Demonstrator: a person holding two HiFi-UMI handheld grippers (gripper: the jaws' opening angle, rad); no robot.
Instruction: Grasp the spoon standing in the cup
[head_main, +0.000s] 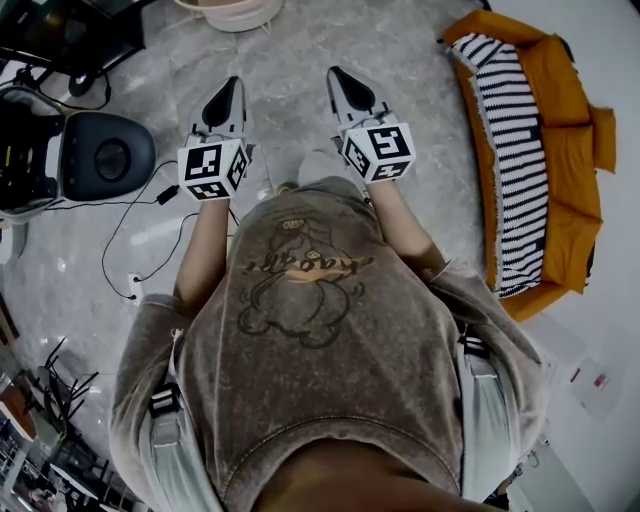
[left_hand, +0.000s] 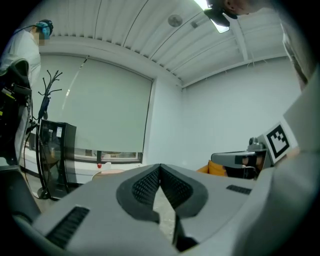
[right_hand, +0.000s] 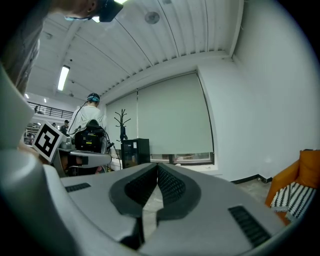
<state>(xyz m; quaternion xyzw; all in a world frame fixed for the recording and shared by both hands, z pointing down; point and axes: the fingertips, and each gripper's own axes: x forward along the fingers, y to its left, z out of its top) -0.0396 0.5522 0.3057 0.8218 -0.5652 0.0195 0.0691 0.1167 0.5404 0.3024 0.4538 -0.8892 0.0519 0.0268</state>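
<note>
Tongs left (head_main: 231, 88), tongs right (head_main: 337, 76) pointing forward, closed.

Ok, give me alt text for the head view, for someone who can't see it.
Looking steeply down, a person holds the left gripper and right gripper side by side in front of a printed sweatshirt, both shut and empty, above a grey floor. An orange sofa with a striped blanket sits at right; no cup or spoon shows.

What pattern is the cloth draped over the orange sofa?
Black and white stripes. The cloth shows best in the head view.
</note>
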